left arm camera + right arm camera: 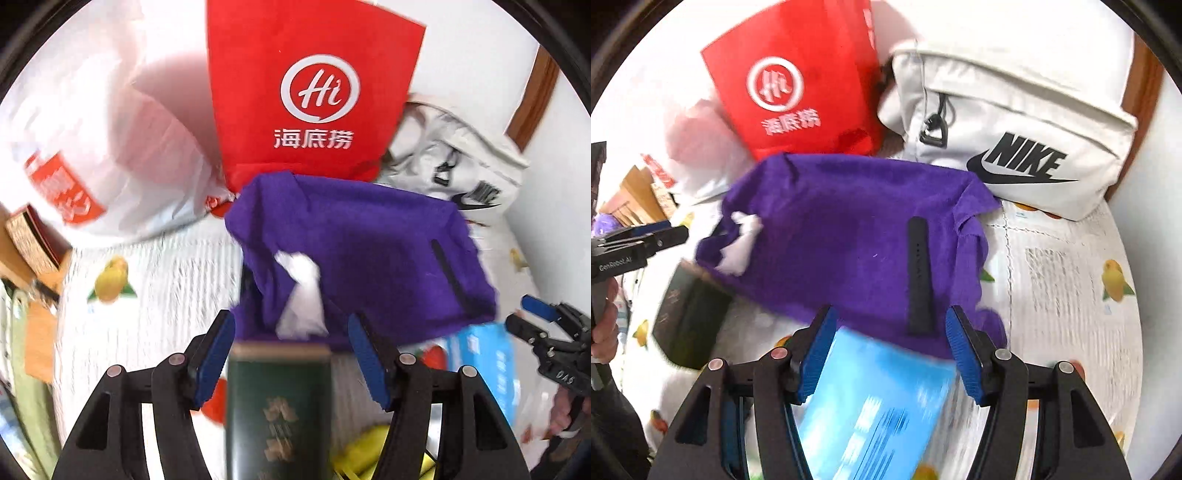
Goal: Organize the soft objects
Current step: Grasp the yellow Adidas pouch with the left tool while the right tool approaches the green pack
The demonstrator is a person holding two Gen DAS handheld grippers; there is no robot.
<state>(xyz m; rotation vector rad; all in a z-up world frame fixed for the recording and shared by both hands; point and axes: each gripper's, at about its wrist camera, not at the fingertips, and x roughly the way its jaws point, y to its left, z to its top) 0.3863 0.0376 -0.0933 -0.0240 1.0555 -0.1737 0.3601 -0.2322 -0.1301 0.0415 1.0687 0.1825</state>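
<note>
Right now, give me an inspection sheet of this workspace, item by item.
Surface: white tablecloth with a lemon print.
Job's things: purple cloth spread flat, with a crumpled white tissue and a black strap lying on it.
Clutter: red bag, white Nike bag, white plastic bag, dark green box, blue pack.
Tongs: left tongs open, over the green box; right tongs open, over the blue pack; neither grips anything.
Cables: nothing seen.
Surroundings: brown wooden trim by a white wall.
</note>
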